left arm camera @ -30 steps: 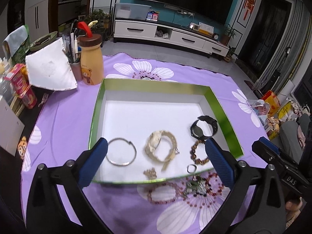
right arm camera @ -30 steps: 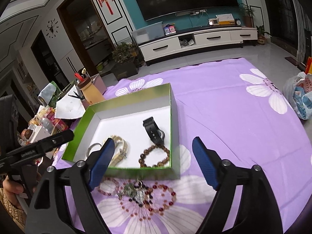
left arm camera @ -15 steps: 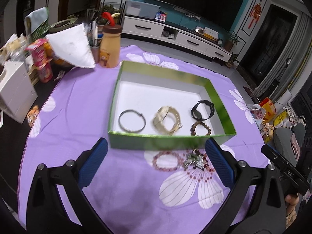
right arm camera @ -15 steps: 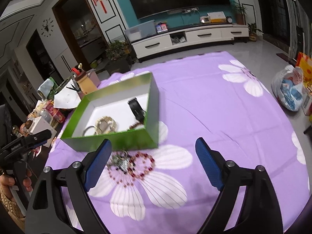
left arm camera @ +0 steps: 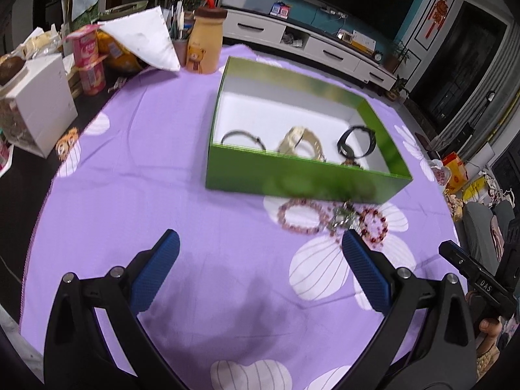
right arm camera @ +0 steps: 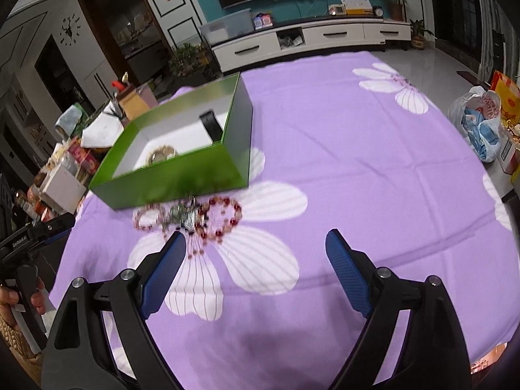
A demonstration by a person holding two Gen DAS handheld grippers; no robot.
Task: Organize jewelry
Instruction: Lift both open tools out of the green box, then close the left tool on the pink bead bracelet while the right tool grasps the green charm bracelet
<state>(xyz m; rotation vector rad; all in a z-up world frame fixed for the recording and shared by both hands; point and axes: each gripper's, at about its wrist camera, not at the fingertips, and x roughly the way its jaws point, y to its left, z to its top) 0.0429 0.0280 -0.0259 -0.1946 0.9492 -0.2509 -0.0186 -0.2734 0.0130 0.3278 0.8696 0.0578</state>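
Observation:
A green box (left arm camera: 292, 177) with a white floor stands on the purple flowered cloth; it also shows in the right wrist view (right arm camera: 182, 172). Inside lie a silver bangle (left arm camera: 243, 136), a cream watch (left arm camera: 300, 143) and a black watch (left arm camera: 356, 141). In front of the box lie a pink bead bracelet (left arm camera: 300, 216), a dark metal piece (left arm camera: 344, 217) and a red bead bracelet (left arm camera: 375, 224); the same pile (right arm camera: 188, 216) shows in the right wrist view. My left gripper (left arm camera: 260, 253) is open and empty, low over the cloth before the box. My right gripper (right arm camera: 255, 247) is open and empty, just right of the pile.
A yellow bear bottle (left arm camera: 204, 44), a pen cup, snack packs and a white box (left arm camera: 35, 104) crowd the table's left edge. Plastic bags (right arm camera: 481, 126) lie off the table to the right. The other hand-held gripper shows at each view's edge.
Both grippers have pulled back and dropped lower, away from the box. The box now shows from its front wall, and the bead pile lies near the fingertips. Both stay open.

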